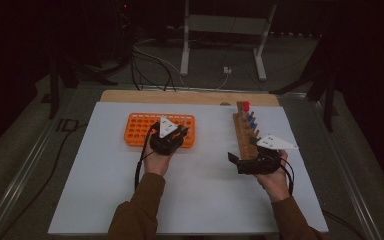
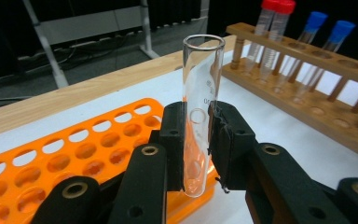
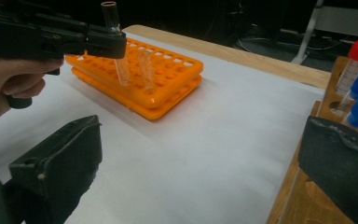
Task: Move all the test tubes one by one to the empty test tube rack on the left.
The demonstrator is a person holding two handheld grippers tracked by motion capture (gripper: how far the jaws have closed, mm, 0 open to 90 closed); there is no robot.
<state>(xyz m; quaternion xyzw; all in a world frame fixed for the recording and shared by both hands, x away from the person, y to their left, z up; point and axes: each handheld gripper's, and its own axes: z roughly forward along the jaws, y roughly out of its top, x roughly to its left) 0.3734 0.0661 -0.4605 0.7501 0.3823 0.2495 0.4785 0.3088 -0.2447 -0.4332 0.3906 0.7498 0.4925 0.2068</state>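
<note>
My left gripper [image 2: 198,144] is shut on a clear glass test tube [image 2: 200,102], which it holds upright. The tube's round lower end hangs just above the near edge of the orange rack [image 2: 74,149]. From above, the left gripper [image 1: 172,132] sits over the right part of that orange rack [image 1: 140,127]. In the right gripper view the held tube [image 3: 116,37] is above the rack [image 3: 168,88], and a second clear tube [image 3: 145,70] seems to stand in it. My right gripper [image 3: 200,135] is open and holds nothing, with one jaw by the wooden rack [image 1: 242,132].
The wooden rack [image 2: 307,88] holds red-capped tubes [image 2: 277,18] and blue-capped tubes [image 2: 328,37]. A white sheet [image 1: 200,190] covers the table, with a strip of bare wood [image 1: 180,97] along its far edge. Cables and metal stand legs [image 1: 185,45] lie beyond the table.
</note>
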